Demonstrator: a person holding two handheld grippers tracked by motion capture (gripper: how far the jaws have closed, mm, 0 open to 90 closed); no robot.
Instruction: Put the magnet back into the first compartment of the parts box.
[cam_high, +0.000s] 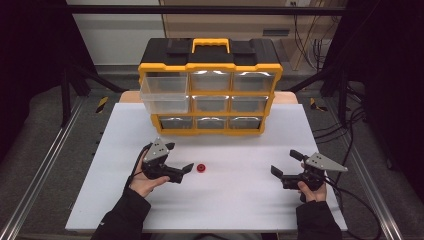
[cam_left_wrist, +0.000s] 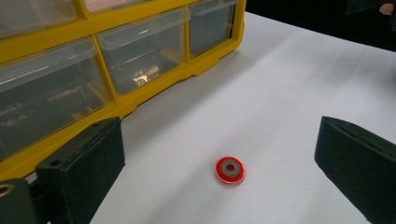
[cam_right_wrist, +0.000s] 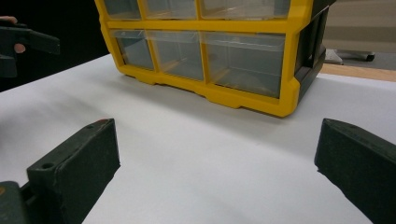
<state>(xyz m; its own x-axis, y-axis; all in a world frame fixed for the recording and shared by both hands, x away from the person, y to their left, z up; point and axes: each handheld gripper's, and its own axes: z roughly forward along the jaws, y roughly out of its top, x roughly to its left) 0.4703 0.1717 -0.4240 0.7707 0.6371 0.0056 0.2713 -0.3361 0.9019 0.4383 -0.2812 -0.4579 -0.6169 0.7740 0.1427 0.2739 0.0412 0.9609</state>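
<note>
Before the left hand-held gripper (cam_high: 180, 156), a flat round red disc (cam_high: 201, 168).

1 yellow-black organizer (cam_high: 210, 65) at 12 o'clock on the mat, w/ 9 clear drawers in a 3x3 grid; 1 of them, the top-left drawer (cam_high: 164, 93), is pulled out, other 8 pushed in. 1 yellow handle (cam_high: 211, 45) on top. 1 red disc (cam_high: 201, 168) w/ grey center, approx. mid-mat toward 7 o'clock. 2 grippers: left gripper (cam_high: 180, 159) at 8 o'clock, right gripper (cam_high: 285, 164) at 4 o'clock, each w/ 2 black jaws set wide apart, each w/ 1 grey plate. 2 hands. 1 white mat (cam_high: 240, 200).
</note>
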